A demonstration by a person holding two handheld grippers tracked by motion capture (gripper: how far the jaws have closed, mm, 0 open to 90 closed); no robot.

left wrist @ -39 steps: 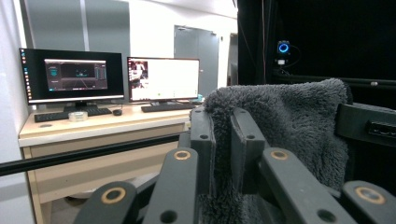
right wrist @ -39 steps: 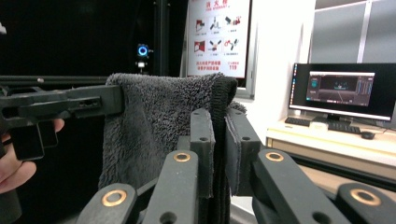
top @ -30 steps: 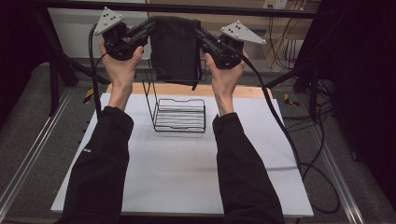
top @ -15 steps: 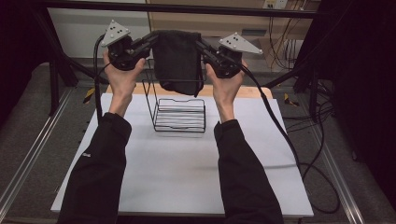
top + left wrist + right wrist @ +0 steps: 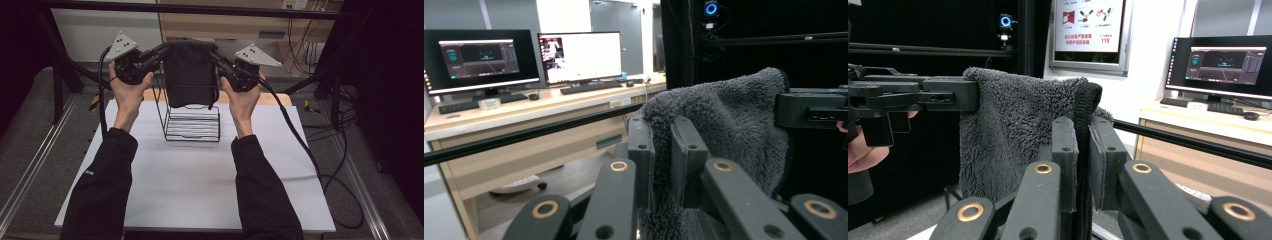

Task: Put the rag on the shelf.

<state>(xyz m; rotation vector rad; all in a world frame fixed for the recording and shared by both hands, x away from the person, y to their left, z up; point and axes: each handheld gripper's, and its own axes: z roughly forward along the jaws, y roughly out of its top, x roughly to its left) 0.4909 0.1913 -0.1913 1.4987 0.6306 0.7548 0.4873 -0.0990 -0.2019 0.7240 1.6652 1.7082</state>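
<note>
A dark grey fluffy towel (image 5: pixel 190 72) hangs stretched between my two grippers. My left gripper (image 5: pixel 161 50) is shut on its upper left corner and my right gripper (image 5: pixel 216 54) is shut on its upper right corner. The towel's lower edge hangs just behind the top rail of a black wire rack (image 5: pixel 192 125) on the white table. In the left gripper view the jaws (image 5: pixel 663 132) pinch the towel (image 5: pixel 724 115), with the other gripper (image 5: pixel 811 110) at its far corner. In the right gripper view the jaws (image 5: pixel 1083 132) clamp the towel (image 5: pixel 1018 125) edge.
The white table board (image 5: pixel 200 190) stretches in front of the rack, with a wooden strip behind it. Black cables (image 5: pixel 320 165) trail off the right side. Metal frame rails run along both sides. A desk with monitors (image 5: pixel 524 55) stands beyond the table.
Both hands have come down with the towel held between them, bringing its lower edge to the top of the wire rack. Both grips are unchanged.
</note>
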